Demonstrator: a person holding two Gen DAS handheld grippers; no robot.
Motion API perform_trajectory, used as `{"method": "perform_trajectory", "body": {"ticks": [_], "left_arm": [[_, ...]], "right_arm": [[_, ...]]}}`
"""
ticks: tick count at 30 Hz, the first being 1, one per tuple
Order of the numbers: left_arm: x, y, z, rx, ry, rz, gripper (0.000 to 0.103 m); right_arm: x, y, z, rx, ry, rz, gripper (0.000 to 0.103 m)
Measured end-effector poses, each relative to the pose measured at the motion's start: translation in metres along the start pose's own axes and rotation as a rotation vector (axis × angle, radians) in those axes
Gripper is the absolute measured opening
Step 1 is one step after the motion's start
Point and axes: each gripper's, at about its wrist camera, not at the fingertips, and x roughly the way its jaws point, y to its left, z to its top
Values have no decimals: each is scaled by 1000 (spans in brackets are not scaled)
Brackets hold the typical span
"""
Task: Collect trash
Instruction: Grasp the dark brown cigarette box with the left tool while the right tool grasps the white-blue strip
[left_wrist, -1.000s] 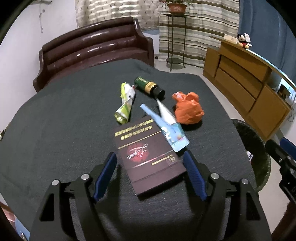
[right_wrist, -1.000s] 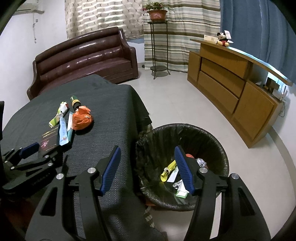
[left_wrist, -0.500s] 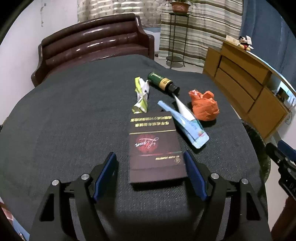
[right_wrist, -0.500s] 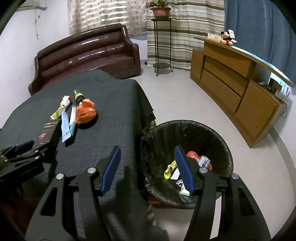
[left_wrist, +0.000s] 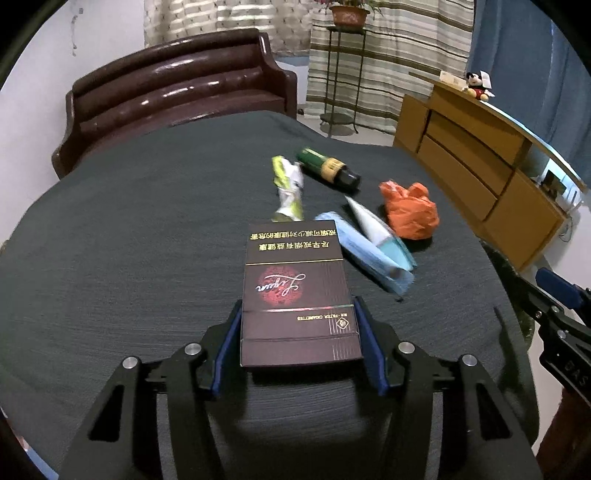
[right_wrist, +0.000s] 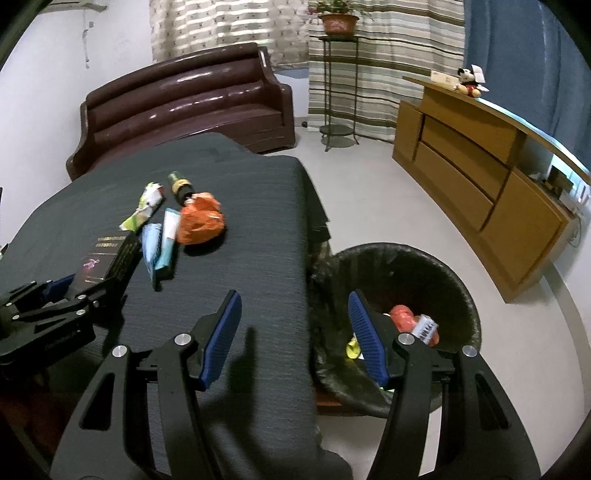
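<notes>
My left gripper (left_wrist: 297, 328) is shut on a dark maroon cigarette box (left_wrist: 295, 291), its blue pads against both sides; the box rests on the dark table cloth (left_wrist: 129, 240). Beyond it lie a blue tube (left_wrist: 369, 243), a crumpled orange bag (left_wrist: 410, 210), a green bottle (left_wrist: 328, 170) and a yellow-green wrapper (left_wrist: 288, 188). My right gripper (right_wrist: 295, 336) is open and empty, above the table's right edge next to the black trash bin (right_wrist: 406, 258). The right wrist view also shows the box (right_wrist: 107, 254) in the left gripper (right_wrist: 55, 295).
The bin holds several pieces of trash (right_wrist: 413, 321). A brown leather sofa (left_wrist: 173, 92) stands behind the table. A wooden sideboard (left_wrist: 480, 170) runs along the right wall. A plant stand (right_wrist: 336, 92) is by the curtains.
My left gripper moved forward around the cigarette box and closed on it. The right gripper shifted left from over the bin toward the table edge, still open.
</notes>
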Motion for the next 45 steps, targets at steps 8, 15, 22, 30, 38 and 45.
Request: {"method": "perform_trajectory", "body": {"ticks": [8,15,22,30,38,45], "left_arm": [[-10,50,2,-64,-27,59,56],[-10,91,0,-128,-26,104,56],[-11,114,-2,-153,-25,133,56],[-4,121,1,-188,-12,120,56],[0,124,6,-185,-18,106,56],[-1,126,3,-179,-26,112,56]], "right_arm": [[4,44,12,-67,-4,53,57],[10,81,22,-136,-6,82,50],[27,110,25,-188,36,105,35],[46,124,26,-214,86,94,24],[49,126,25,-217,91,86,13],[35,125,21,-200,54,96,12]]}}
